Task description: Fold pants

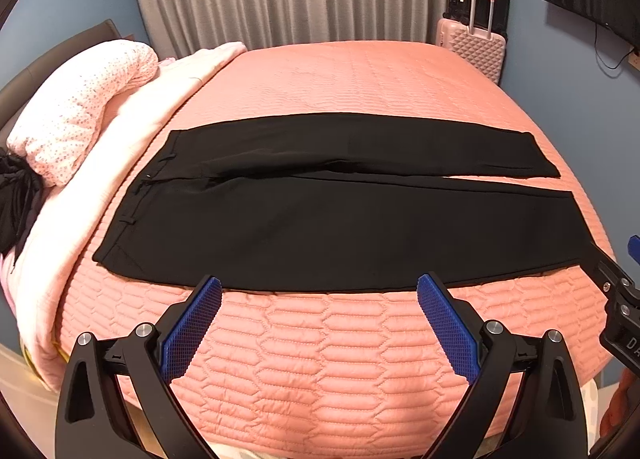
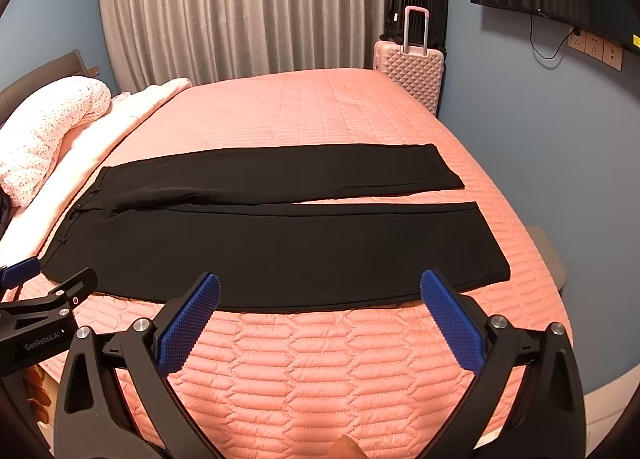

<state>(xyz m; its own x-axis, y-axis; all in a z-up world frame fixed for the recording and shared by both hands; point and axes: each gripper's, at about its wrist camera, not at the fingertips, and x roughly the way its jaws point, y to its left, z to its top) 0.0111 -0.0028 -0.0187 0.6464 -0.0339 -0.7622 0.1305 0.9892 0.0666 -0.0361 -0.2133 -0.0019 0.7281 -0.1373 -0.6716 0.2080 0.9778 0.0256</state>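
Nearest, in each wrist view: left gripper (image 1: 319, 285) and right gripper (image 2: 320, 283), jaws spread wide, nothing between the blue pads, both poised above the quilted bedspread (image 1: 328, 355) just short of the garment's near edge. At the margin of each view, the other gripper, seen only in part.

Next out: black pants (image 1: 340, 227) laid flat and full length across the bed (image 2: 320, 107), waistband (image 1: 136, 195) to the left, leg hems (image 2: 492, 239) to the right. Near leg broad and smooth; far leg lying alongside, with a thin wedge of pink bedspread showing between the two toward the hems. No fold yet made — judged to be the very start of the task.

Handling, by judgement: thin, limp woven cloth, light, with no stiffness of its own, likely to sag and slide between pads unless pinched through both layers. Sensible holds for a first lengthwise fold: near outer seam close to the waistband for the left gripper, near hem corner for the right gripper — edges lying flush on the quilt, so a low, scooping approach probably needed.

Farther back: speckled pillow (image 1: 80, 107) and pale blanket (image 1: 132, 131) at left, pink suitcase (image 2: 408, 71) with a black suitcase (image 2: 416, 7) behind it, grey curtain (image 2: 240, 11), blue wall (image 2: 520, 131).
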